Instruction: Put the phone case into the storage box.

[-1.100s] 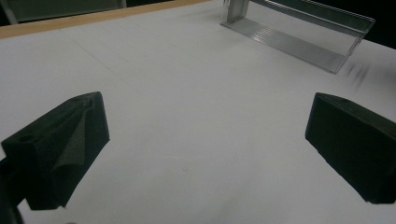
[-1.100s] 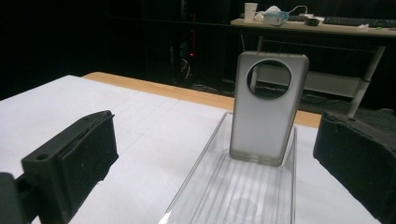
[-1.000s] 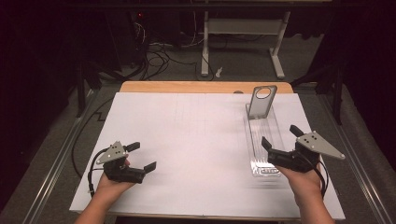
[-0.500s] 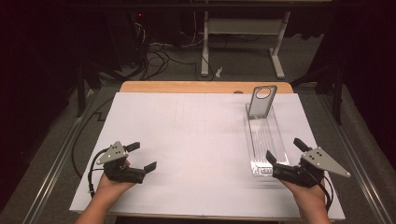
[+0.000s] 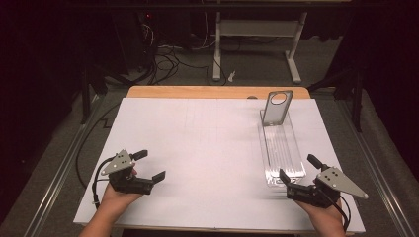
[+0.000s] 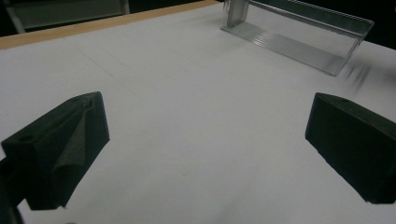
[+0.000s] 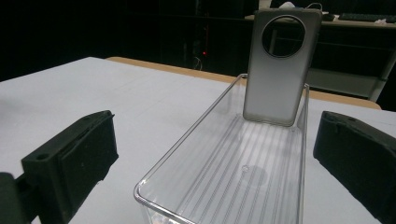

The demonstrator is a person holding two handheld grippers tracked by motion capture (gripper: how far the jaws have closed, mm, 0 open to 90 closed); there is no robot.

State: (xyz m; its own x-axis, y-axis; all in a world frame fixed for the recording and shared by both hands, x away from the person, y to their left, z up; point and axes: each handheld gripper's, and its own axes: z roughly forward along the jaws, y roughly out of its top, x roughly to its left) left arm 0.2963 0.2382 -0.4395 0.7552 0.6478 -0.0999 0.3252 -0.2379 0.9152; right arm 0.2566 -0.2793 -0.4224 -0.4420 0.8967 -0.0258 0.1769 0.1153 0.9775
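A long clear plastic tray [image 5: 281,148] lies on the right half of the white-covered table [image 5: 207,143], with nothing lying on its ribbed floor. A grey plate with a round hole [image 5: 276,106] stands upright at the tray's far end. My right gripper [image 5: 297,166] is open just in front of the tray's near end. In the right gripper view its jaws flank the tray [image 7: 243,163] without touching it, and the grey plate [image 7: 280,65] rises beyond. My left gripper [image 5: 152,165] rests open at the front left, holding nothing. The tray [image 6: 299,32] lies far ahead of it.
A wooden table edge [image 5: 217,92] runs along the far side. Beyond it, on the dark floor, are cables [image 5: 168,54] and a white desk frame [image 5: 257,34]. Metal rails [image 5: 59,168] run along both sides of the table.
My right gripper has drawn back toward the table's front edge, away from the tray's near end. The left gripper has stayed put.
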